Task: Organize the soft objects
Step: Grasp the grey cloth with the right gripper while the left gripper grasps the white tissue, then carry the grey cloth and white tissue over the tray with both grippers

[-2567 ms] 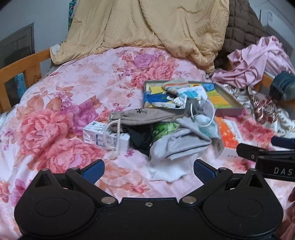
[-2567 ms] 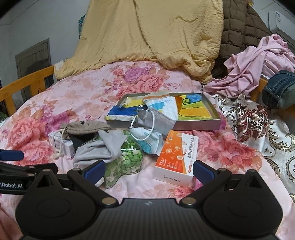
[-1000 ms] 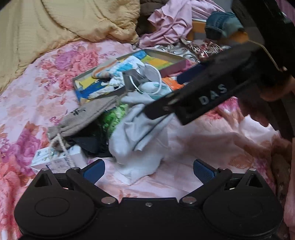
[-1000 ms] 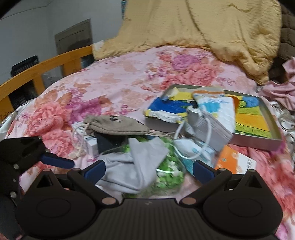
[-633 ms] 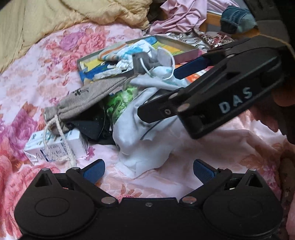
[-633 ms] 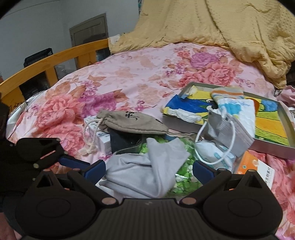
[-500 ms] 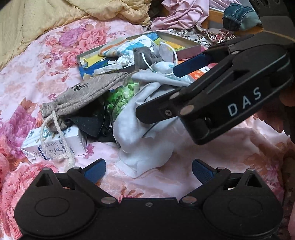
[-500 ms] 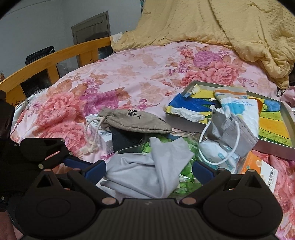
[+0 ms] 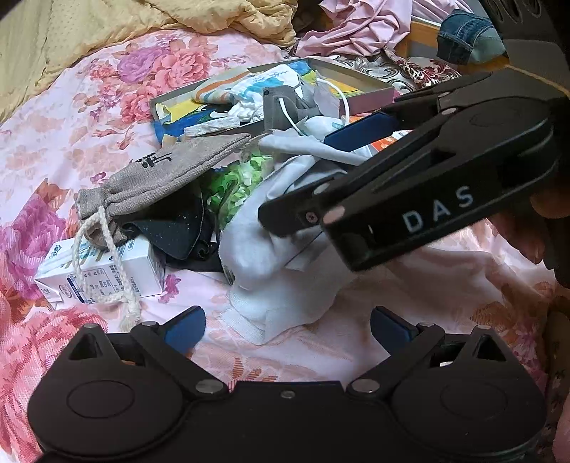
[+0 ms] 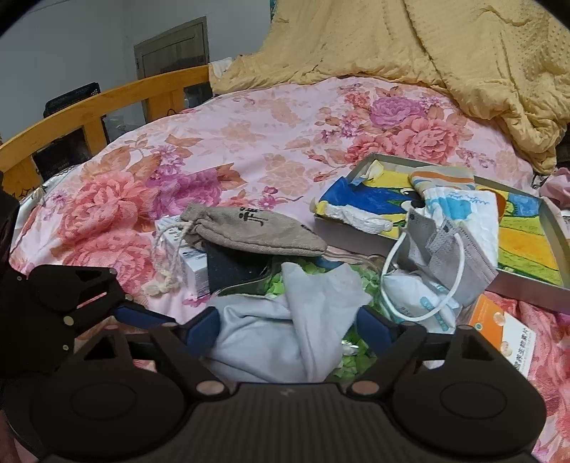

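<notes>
Floral-sheeted bed [image 10: 249, 142] with wooden rail [image 10: 107, 96]; yellow blanket [image 10: 409, 46] heaped at the head; orange carton [image 10: 506, 338] and white carton [image 9: 103, 274] lying on top.

You've got one grey cloth [image 10: 285, 320], one drawstring pouch [image 10: 256, 231], one dark pouch [image 9: 178, 231] under it, and one bag of green bits [image 9: 235, 178]. Masks: two, one grey [image 10: 449, 256] and one white [image 10: 413, 299]. Boxes: two small ones, white [image 9: 103, 274] and orange [image 10: 506, 334], plus one flat tray [image 10: 356, 228] with one patterned sock [image 10: 459, 199] in it. Blankets: one yellow [image 10: 392, 39]. One pink garment [image 9: 359, 25] and one piece of denim [image 9: 466, 35] at the far side. Tools: two.
</notes>
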Tool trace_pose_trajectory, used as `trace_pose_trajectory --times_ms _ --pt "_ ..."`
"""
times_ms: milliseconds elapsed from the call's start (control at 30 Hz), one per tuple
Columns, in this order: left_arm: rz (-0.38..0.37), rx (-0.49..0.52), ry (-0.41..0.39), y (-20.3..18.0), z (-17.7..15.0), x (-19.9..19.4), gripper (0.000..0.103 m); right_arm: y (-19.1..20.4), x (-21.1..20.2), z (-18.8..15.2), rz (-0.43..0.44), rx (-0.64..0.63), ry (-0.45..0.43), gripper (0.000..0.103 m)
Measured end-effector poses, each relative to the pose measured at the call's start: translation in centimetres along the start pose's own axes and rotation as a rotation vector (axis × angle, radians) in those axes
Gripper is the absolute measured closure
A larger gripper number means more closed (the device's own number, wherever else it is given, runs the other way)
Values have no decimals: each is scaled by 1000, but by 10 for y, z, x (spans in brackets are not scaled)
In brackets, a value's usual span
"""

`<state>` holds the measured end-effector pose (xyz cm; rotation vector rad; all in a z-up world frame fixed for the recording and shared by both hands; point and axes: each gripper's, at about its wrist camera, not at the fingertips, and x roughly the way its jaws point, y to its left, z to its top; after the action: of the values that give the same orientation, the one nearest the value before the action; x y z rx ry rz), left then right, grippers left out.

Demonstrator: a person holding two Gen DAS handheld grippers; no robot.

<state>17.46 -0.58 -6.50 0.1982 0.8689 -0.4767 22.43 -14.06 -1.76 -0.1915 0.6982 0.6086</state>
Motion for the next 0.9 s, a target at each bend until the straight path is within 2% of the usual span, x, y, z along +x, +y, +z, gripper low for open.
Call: trace_pose_trajectory --times_ms 167,300,433,533,733,800,900 --pt "-8 -22 -5 3 1 -1 5 -3 -2 1 5 13 -12 31" --pt "-16 -41 -9 5 1 1 7 -4 -6 4 15 23 -24 56" --pt "-23 -48 -11 8 4 7 8 -7 -7 5 20 45 -23 66" --pt "-47 -70 -23 10 6 12 12 -11 -7 6 18 67 -23 74" --pt "-81 -101 -27 16 10 19 35 -18 -7 6 5 101 -25 77" --pt "-94 -110 -19 16 10 19 51 -19 -7 6 2 102 -27 79" --pt "-93 -117 1 17 10 19 65 -18 -8 6 1 99 -29 81"
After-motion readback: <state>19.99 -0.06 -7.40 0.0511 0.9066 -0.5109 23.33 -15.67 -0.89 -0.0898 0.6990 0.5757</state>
